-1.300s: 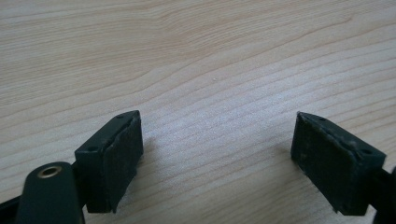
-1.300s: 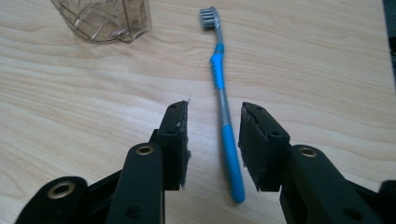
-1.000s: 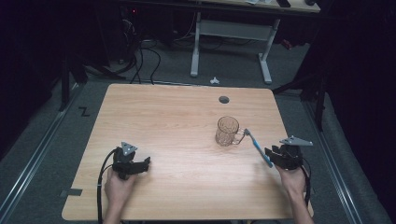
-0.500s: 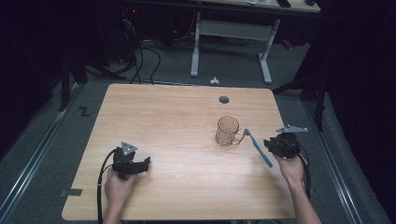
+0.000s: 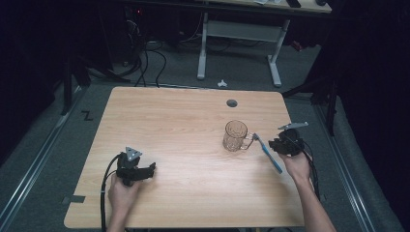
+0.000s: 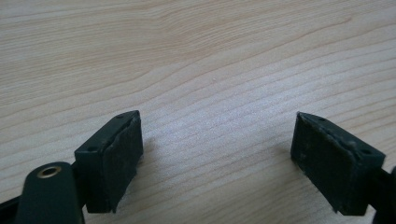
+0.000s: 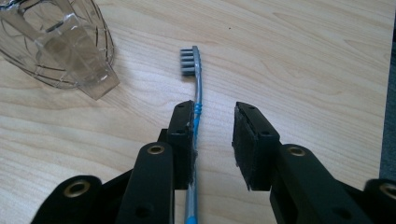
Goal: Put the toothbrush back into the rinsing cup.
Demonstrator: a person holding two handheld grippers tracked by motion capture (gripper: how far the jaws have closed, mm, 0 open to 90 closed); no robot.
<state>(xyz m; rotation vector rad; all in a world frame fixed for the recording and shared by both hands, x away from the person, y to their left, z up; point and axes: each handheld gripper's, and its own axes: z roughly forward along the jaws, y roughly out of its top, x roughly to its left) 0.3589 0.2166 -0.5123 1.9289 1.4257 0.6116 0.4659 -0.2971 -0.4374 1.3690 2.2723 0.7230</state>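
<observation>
A clear glass mug (image 5: 235,135) stands on the wooden table (image 5: 183,121), right of centre, its handle towards the right. In the right gripper view the mug (image 7: 60,42) is at the top left. A blue and grey toothbrush (image 5: 268,155) lies just right of the handle, bristles towards the mug. My right gripper (image 5: 273,145) is low over it and open; the toothbrush (image 7: 197,93) runs along the inner face of the left jaw, and the other jaw stands clear of it. My left gripper (image 5: 151,169) rests near the front left, open (image 6: 217,140) over bare wood.
A round cable hole (image 5: 232,103) sits in the table top behind the mug. The table's right edge (image 5: 296,159) is close to my right hand. Beyond the far edge are a white desk frame (image 5: 203,48) and cables on the floor.
My right gripper has shifted a little away from the person and towards the mug, and tilted. The toothbrush stays about where it was. The left gripper has not moved.
</observation>
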